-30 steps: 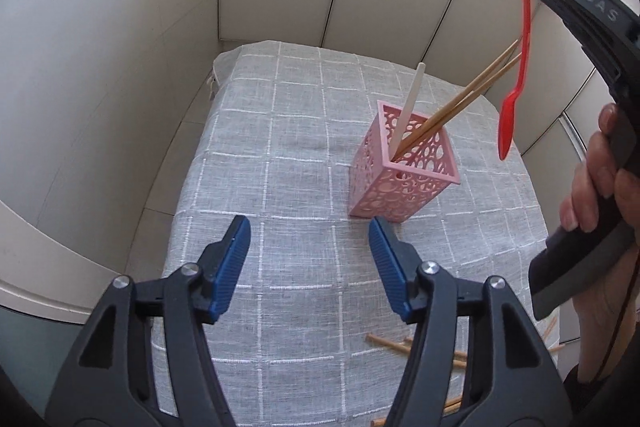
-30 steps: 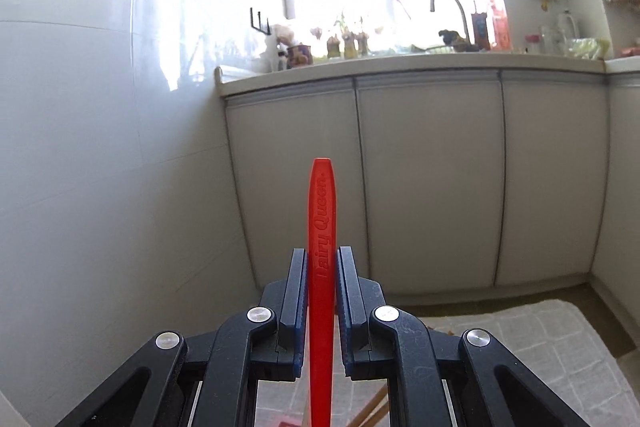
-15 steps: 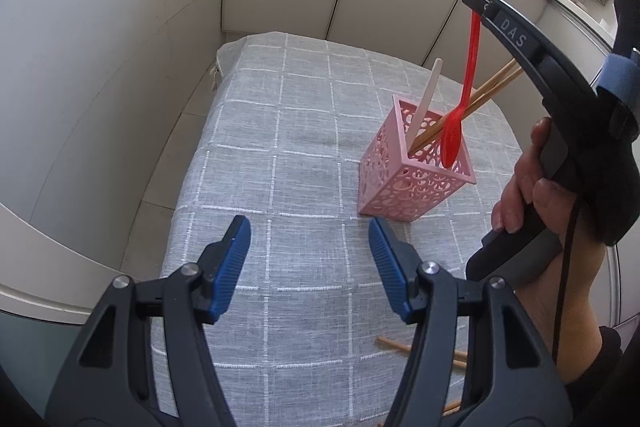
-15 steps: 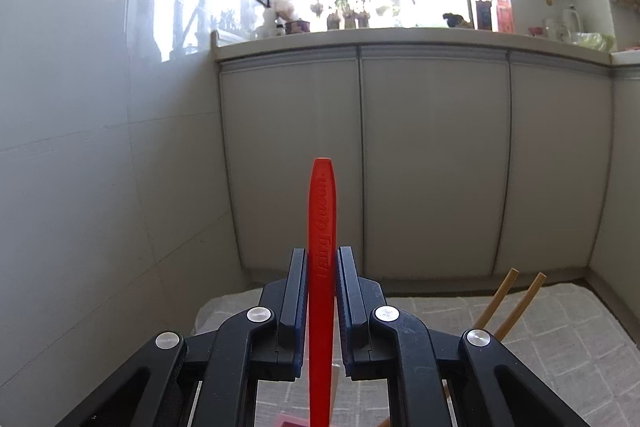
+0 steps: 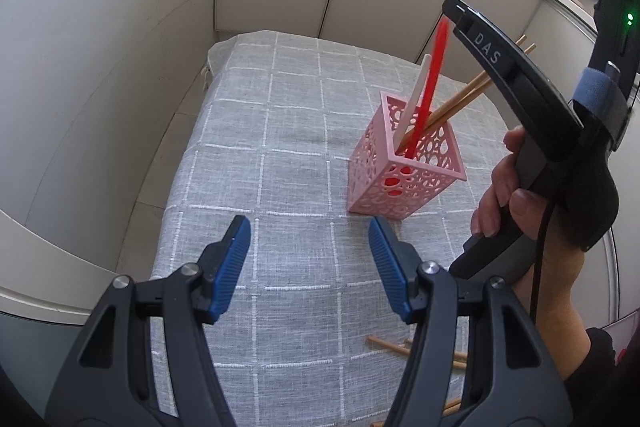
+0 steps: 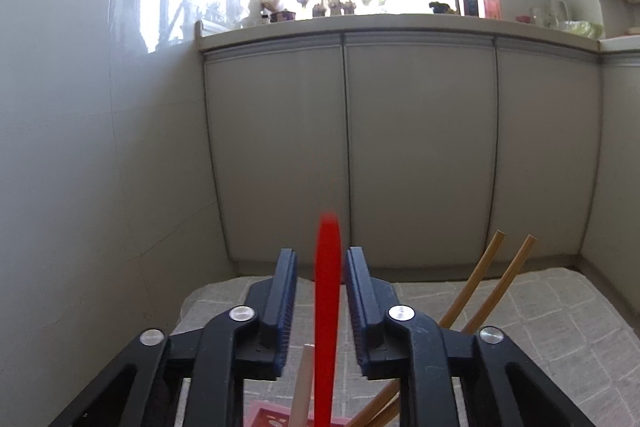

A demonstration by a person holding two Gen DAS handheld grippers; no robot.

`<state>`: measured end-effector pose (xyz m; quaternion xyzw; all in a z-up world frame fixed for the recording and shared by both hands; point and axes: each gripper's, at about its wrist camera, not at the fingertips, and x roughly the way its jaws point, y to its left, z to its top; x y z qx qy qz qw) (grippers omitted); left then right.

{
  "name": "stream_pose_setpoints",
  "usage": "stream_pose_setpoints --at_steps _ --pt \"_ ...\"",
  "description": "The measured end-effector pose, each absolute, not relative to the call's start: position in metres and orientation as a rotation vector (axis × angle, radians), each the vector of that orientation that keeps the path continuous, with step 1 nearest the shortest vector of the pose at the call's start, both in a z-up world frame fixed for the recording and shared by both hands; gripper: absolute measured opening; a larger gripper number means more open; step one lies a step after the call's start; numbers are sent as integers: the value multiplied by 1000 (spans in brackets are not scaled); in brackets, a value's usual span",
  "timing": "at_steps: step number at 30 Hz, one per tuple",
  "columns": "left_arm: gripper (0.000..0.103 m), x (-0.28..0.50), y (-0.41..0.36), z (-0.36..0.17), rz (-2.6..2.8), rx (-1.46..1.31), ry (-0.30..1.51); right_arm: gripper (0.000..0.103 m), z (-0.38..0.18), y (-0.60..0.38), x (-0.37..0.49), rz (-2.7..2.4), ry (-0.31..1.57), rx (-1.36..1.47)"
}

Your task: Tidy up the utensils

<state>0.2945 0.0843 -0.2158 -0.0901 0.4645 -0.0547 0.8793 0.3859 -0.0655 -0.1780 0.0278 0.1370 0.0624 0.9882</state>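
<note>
A pink perforated holder (image 5: 404,171) stands on the grey checked tablecloth (image 5: 288,163). In it are a white utensil (image 5: 412,99), two wooden chopsticks (image 5: 468,95) and a red spoon (image 5: 430,87), blurred, bowl down inside. My right gripper (image 6: 320,267) is above the holder, jaws apart, with the red spoon (image 6: 328,307) loose between them. The right gripper's finger also shows in the left wrist view (image 5: 492,55). My left gripper (image 5: 308,239) is open and empty, low over the cloth in front of the holder.
Several wooden chopsticks (image 5: 404,347) lie on the cloth near the front right. Grey cabinets (image 6: 420,155) stand behind the table, with a tiled wall (image 6: 80,147) to the left. The table's far edge (image 5: 280,37) is close to the cabinets.
My right gripper came over the holder, lowered the red spoon into it and opened. The spoon now sits in the holder. My left gripper stayed open.
</note>
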Motion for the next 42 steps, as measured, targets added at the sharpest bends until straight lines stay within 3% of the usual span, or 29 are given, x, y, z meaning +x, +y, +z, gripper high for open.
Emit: stream_pose_setpoints --at_steps 1,6,12,21,27,37,42 --pt "62 295 84 -216 -114 -186 969 41 -178 -67 385 132 277 67" --pt "62 295 85 -216 -113 -189 968 44 -169 -69 378 136 279 68" --pt "63 293 80 -209 -125 -179 969 58 -143 -89 355 122 300 89" --pt "78 263 53 -182 -144 -125 967 83 -116 -151 292 94 426 163" --pt "83 227 41 -178 -159 -90 996 92 -106 -193 243 71 526 206" --pt "83 180 25 -212 -185 -55 1095 96 -115 -240 177 38 711 220" --pt "83 182 30 -244 -169 -165 1229 97 -141 -250 159 47 791 224"
